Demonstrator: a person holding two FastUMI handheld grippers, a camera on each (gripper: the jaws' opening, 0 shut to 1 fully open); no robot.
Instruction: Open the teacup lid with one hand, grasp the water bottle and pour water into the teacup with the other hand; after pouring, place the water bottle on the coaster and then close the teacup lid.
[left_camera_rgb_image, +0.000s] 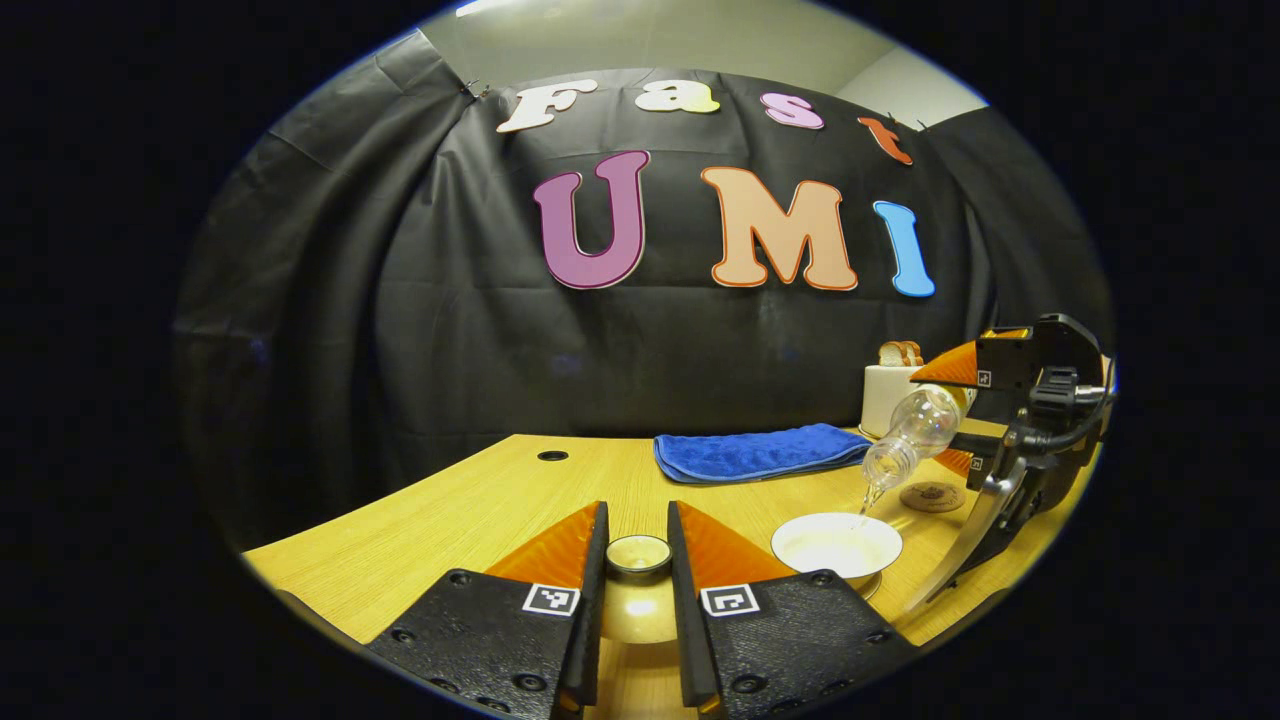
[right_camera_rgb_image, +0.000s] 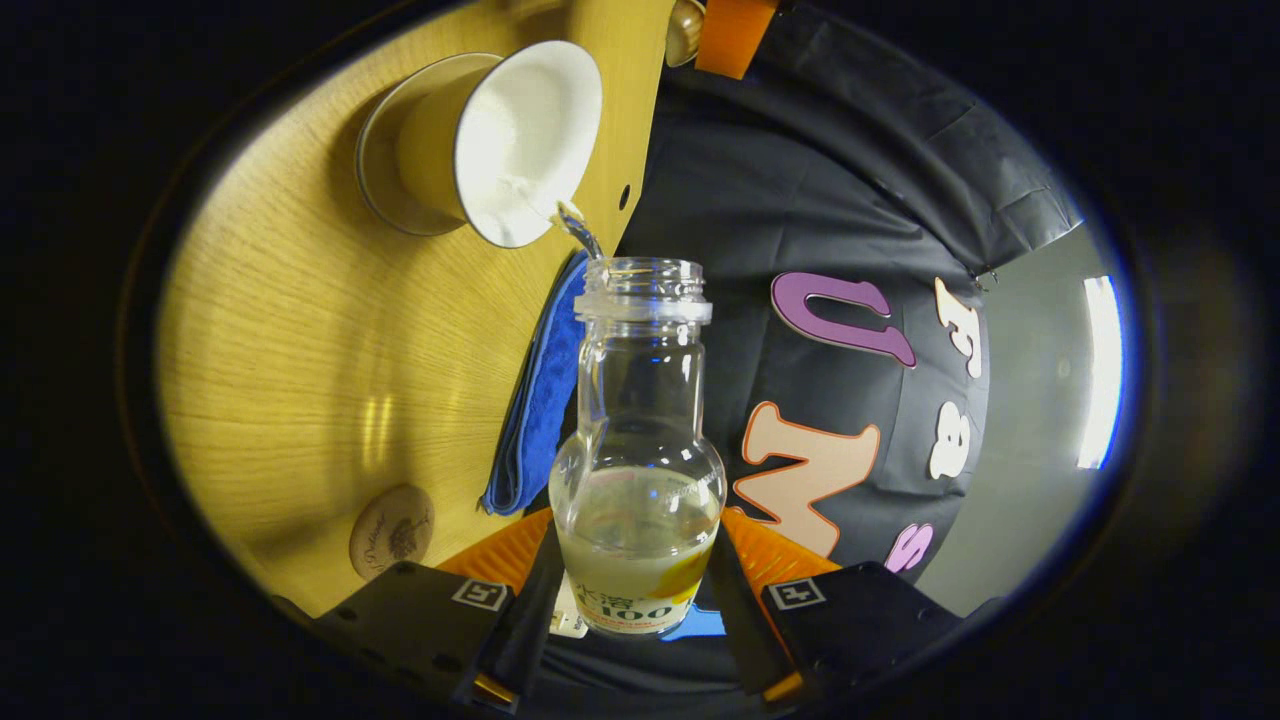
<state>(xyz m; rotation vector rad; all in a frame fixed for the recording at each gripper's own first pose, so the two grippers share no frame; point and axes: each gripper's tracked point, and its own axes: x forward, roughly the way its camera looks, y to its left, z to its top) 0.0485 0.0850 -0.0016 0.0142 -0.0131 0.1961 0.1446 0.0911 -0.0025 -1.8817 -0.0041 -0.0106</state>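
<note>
- Left gripper (left_camera_rgb_image: 638, 560) closed on lid (left_camera_rgb_image: 638, 553), beside open teacup (left_camera_rgb_image: 836, 545).
- Right gripper (right_camera_rgb_image: 635, 590) clamps tilted water bottle (right_camera_rgb_image: 640, 450); stream enters teacup (right_camera_rgb_image: 520, 140).
- Coaster (right_camera_rgb_image: 391, 531) on table (right_camera_rgb_image: 300, 350).

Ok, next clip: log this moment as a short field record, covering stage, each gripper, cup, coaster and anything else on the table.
stage: pouring under way
right gripper: shut on the water bottle, tilted, stream at its mouth
left gripper: shut on the teacup lid, held away from the cup
teacup: open, on its saucer
coaster: bare
also: blue towel at the back of the table
</note>
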